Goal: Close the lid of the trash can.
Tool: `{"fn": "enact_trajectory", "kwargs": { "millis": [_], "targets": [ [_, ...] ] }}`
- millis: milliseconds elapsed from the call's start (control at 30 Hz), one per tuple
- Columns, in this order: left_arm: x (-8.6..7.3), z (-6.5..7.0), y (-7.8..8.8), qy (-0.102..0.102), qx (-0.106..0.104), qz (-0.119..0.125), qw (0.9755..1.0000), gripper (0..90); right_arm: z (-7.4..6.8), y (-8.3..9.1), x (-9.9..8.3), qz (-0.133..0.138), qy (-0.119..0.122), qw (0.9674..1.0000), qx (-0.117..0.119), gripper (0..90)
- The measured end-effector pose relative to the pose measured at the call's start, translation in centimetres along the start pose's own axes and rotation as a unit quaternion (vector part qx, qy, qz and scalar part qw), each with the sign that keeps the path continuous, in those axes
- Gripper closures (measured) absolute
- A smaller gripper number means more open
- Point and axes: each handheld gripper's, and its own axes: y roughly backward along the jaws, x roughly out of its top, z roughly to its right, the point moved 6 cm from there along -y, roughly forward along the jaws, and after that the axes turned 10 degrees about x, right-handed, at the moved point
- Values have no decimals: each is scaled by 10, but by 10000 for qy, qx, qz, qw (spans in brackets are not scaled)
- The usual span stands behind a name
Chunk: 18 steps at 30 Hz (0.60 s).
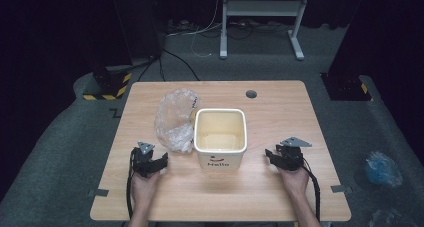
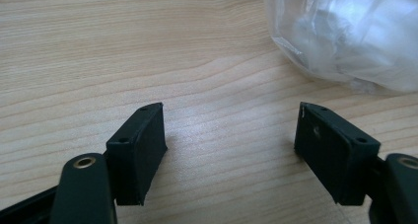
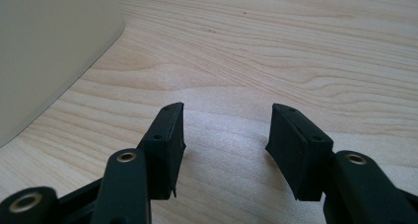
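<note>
While we look down from the high view, our two forearms come in from the near edge of the table [image 1: 280, 94], each hand low on the wood and wrapped around its tool. Our left gripper [image 1: 162, 162] rests near the front left, pointing up and to the right toward the bag [image 1: 172, 119], a crumpled clear plastic one lying just beyond it. Our right gripper [image 1: 270, 156] rests near the front right, pointing left toward the bin [image 1: 220, 159], a cream square tub standing between our hands. The bag touches the bin's left side. Neither tool touches bag or bin.

From the left gripper view, we see the left gripper [image 2: 229, 120] with its jaws spread wide and bare wood between them. The bag [image 2: 345, 31] lies ahead and to the right, apart from the right jaw.

From the right gripper view, we see the right gripper [image 3: 226, 120] with its jaws parted at a middling gap, holding nothing, just above the wood. The bin [image 3: 49, 46] rises at the upper left, near the left jaw but clear of it.
</note>
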Motion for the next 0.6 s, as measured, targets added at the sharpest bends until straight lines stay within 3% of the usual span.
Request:
{"fn": "enact_trajectory", "kwargs": {
  "millis": [167,333,433,600],
  "targets": [
    [0,0,0,1,1,1,10000,277,1,-1,0,-93,46,9999,-88,467],
    [0,0,0,5,-2,13,10000,277,0,-3,-1,-222,313,9989,-252,418],
    [0,0,0,9,-2,12,10000,277,2,-3,-1,-239,212,9990,-321,365],
    [0,0,0,8,0,14,10000,277,2,-3,-1,-241,216,9990,-321,362]
  ]
}}
